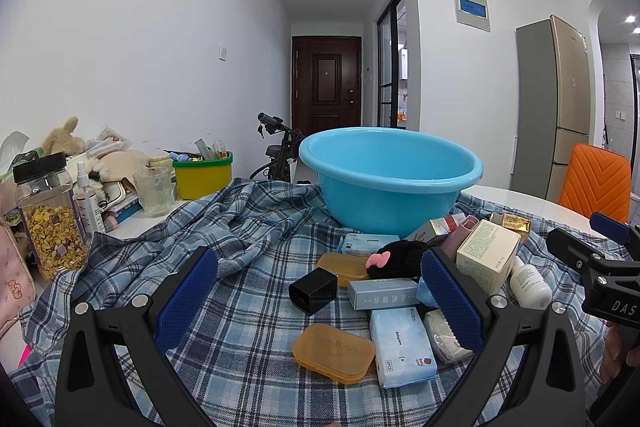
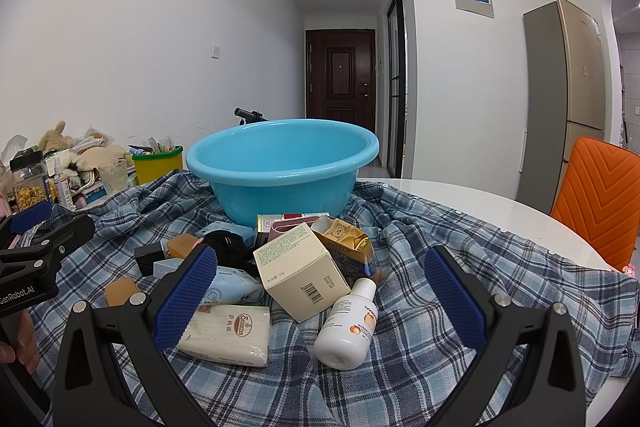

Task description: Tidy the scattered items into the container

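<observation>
A light blue plastic basin (image 1: 390, 179) (image 2: 280, 163) stands empty on the plaid cloth, beyond a heap of small items. In the left wrist view the heap holds an orange case (image 1: 334, 352), a black cap (image 1: 313, 290), a pale blue tissue pack (image 1: 402, 347) and a black plush piece with a pink bow (image 1: 398, 259). The right wrist view shows a cream box (image 2: 300, 267), a white bottle (image 2: 348, 323), a white tissue pack (image 2: 228, 333) and a gold pouch (image 2: 348, 237). My left gripper (image 1: 320, 258) and right gripper (image 2: 320, 254) hover side by side before the heap, both open, pads touching nothing.
A blue plaid cloth (image 1: 224, 227) covers the white table (image 2: 460, 195). At the far left stand a cereal jar (image 1: 50, 219), a spray bottle (image 1: 89, 203), a glass (image 1: 154, 191) and a yellow bin (image 1: 203, 173). An orange chair (image 2: 596, 195) stands at the right.
</observation>
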Action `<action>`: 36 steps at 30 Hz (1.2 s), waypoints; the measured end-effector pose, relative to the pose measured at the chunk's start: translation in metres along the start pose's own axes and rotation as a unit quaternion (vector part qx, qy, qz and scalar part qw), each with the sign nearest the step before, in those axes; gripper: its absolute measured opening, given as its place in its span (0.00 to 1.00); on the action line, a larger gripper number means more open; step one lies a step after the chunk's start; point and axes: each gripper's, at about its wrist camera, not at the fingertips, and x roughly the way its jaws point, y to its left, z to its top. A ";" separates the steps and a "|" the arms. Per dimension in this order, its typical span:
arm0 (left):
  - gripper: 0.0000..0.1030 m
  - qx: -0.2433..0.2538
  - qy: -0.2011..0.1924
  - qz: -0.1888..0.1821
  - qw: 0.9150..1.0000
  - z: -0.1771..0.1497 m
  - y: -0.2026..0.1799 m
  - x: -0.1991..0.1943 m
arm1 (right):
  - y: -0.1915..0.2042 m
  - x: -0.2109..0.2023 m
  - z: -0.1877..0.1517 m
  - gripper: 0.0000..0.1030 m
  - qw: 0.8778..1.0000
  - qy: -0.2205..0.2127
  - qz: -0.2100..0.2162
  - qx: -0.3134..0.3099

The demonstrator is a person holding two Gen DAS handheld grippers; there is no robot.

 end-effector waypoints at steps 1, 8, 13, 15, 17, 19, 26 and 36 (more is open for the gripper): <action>1.00 0.000 0.000 0.000 1.000 0.000 0.000 0.000 | 0.000 0.000 0.000 1.00 1.000 0.000 0.000 0.000; 1.00 0.000 0.000 0.001 1.000 0.001 -0.001 0.000 | 0.001 0.001 0.001 1.00 1.000 0.002 -0.001 -0.001; 1.00 0.010 0.001 -0.010 1.000 0.002 -0.005 0.005 | -0.001 0.003 0.003 1.00 1.000 -0.004 0.007 0.005; 1.00 0.019 -0.002 -0.009 1.000 0.008 -0.009 0.005 | -0.002 -0.002 0.006 1.00 1.000 -0.019 0.014 0.012; 1.00 0.024 0.001 -0.015 1.000 0.021 -0.013 0.004 | -0.002 -0.004 0.015 1.00 1.000 -0.021 0.011 0.007; 1.00 0.023 0.005 -0.022 0.999 0.041 -0.017 0.004 | -0.002 -0.009 0.032 1.00 1.000 -0.028 0.010 0.000; 1.00 -0.022 -0.003 -0.041 0.999 0.135 -0.012 -0.006 | -0.003 -0.038 0.115 1.00 0.996 -0.082 -0.002 -0.031; 1.00 0.006 -0.117 -0.013 0.993 0.225 -0.014 -0.061 | 0.008 -0.072 0.181 1.00 0.988 -0.150 -0.004 -0.042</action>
